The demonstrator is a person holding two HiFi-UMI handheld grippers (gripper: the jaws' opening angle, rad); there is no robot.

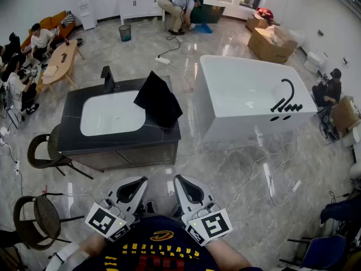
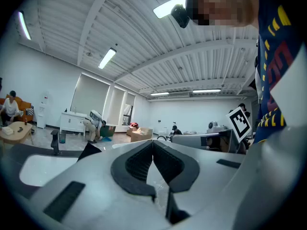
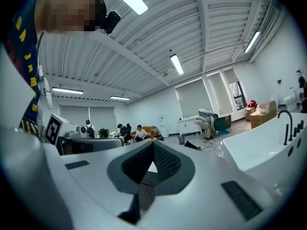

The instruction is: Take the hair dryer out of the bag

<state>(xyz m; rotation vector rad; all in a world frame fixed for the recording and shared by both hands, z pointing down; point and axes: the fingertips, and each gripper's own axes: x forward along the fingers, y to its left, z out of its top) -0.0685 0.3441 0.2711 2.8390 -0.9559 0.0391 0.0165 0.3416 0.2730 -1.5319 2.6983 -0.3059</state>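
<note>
A black bag (image 1: 158, 99) lies on the right end of the dark vanity counter (image 1: 70, 117), beside its white basin (image 1: 111, 115). No hair dryer shows; the bag hides whatever is inside. Both grippers are held close to my chest, well short of the counter. My left gripper (image 1: 139, 181) is shut and empty, its jaw tips meeting. My right gripper (image 1: 179, 179) is likewise shut with nothing in it. In the left gripper view the bag (image 2: 88, 150) peeks over the shut left gripper (image 2: 153, 143). The right gripper (image 3: 153, 143) looks level across the room, with the bag (image 3: 194, 145) seen small in the distance.
A white bathtub (image 1: 248, 97) stands right of the vanity, with cables on the marble floor (image 1: 271, 176) near it. Two round chairs (image 1: 48, 151) sit left of the vanity. People sit at a low table (image 1: 59, 61) far left; cardboard boxes (image 1: 271, 41) stand at the back.
</note>
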